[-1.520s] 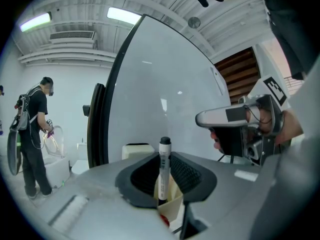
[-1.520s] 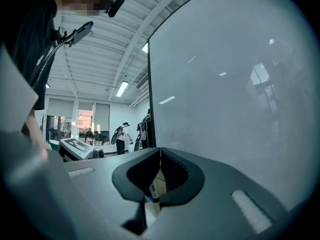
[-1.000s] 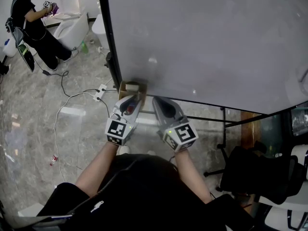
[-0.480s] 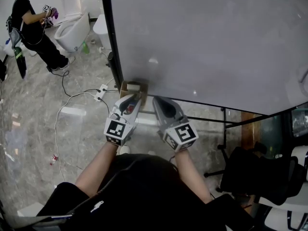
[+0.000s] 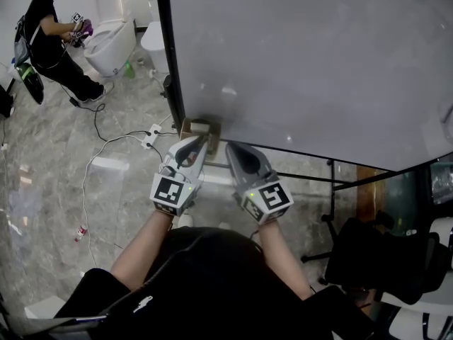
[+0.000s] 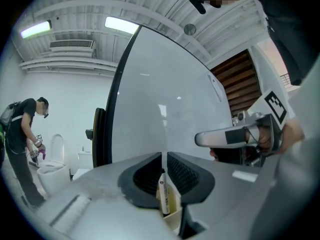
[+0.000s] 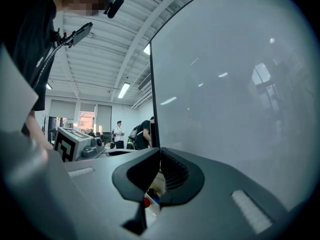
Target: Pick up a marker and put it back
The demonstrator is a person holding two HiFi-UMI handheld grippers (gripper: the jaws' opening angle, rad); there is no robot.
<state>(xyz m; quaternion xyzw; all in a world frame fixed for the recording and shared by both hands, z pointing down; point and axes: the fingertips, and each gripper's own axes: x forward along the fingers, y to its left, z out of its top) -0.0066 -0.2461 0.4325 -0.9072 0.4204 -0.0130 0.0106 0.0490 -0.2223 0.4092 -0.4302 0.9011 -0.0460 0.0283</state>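
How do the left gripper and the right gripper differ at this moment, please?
The left gripper's jaws have just been closing and clamp an upright marker; the right gripper's jaws meet with nothing between them. In the head view, the left gripper's tips reach over the cardboard box, while the right gripper's sit beside it. Both point toward the white board.

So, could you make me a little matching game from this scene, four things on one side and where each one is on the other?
1. marker
2. marker box
3. toilet
4. power strip

A. on the floor
B. at the whiteboard's lower edge
C. between the left gripper's jaws
D. beside the distant person

Pairs: 1-C, 2-B, 3-D, 4-A.
The left gripper's jaws have just been closing on the marker.
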